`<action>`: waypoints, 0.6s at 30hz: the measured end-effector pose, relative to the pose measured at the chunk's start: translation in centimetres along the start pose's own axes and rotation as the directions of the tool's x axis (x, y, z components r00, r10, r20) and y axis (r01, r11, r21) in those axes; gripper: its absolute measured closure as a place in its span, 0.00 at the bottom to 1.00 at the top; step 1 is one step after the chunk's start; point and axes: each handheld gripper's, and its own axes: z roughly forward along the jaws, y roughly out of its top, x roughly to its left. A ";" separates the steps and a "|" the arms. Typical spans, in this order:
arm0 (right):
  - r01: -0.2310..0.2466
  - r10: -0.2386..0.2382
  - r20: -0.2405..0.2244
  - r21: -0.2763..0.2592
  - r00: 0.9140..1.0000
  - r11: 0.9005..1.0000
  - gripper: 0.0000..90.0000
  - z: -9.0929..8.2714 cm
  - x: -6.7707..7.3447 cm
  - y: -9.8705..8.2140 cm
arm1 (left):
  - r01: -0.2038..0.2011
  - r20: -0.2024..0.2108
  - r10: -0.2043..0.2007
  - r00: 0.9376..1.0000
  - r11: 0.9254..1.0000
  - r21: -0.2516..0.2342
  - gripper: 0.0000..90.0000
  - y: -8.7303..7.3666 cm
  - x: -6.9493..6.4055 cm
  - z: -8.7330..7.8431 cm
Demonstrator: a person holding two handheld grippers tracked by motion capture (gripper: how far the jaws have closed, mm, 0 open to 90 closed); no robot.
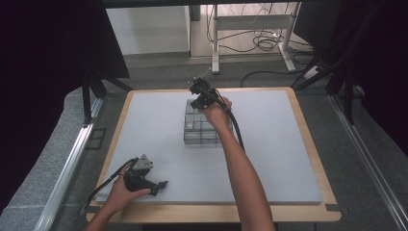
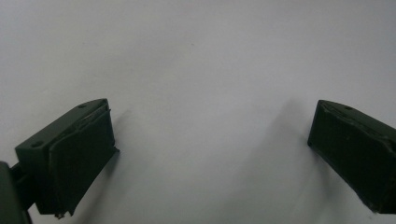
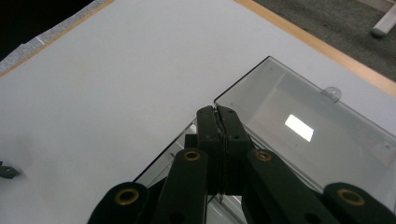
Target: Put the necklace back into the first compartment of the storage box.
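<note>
Right gripper [image 3: 217, 114] at the clear box's lid [image 3: 299, 126].
Jaws pinched together on the lid's edge. Left gripper [image 2: 210, 140], nearer the person than the box [image 1: 202, 129], jaws wide apart, holding nothing.

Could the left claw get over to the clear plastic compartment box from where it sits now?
Probably yes. The left claw rests open near the front edge, and only bare white table top lies between it and the clear plastic compartment box. The right claw already pinches the box's lid at the far side.
</note>
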 end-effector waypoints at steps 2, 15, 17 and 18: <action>-0.017 0.017 -0.004 0.004 1.000 1.000 0.98 0.8 -0.3 -0.4 | 0.000 0.000 0.000 1.000 1.000 -0.001 0.00 0.0 0.0 0.0; -0.054 0.055 -0.008 0.066 0.998 0.996 0.97 5.0 -1.1 -2.9 | -0.001 0.001 0.001 1.000 1.000 0.001 0.00 0.0 0.0 0.0; -0.053 0.054 -0.010 0.071 0.999 0.996 0.97 5.2 -1.1 -3.0 | 0.000 0.001 0.000 1.000 1.000 0.001 0.00 0.0 0.0 0.0; -0.050 0.051 -0.009 0.078 0.999 0.996 0.97 5.5 -1.1 -3.2 | -0.001 0.001 0.001 1.000 1.000 0.001 0.00 0.0 0.0 0.0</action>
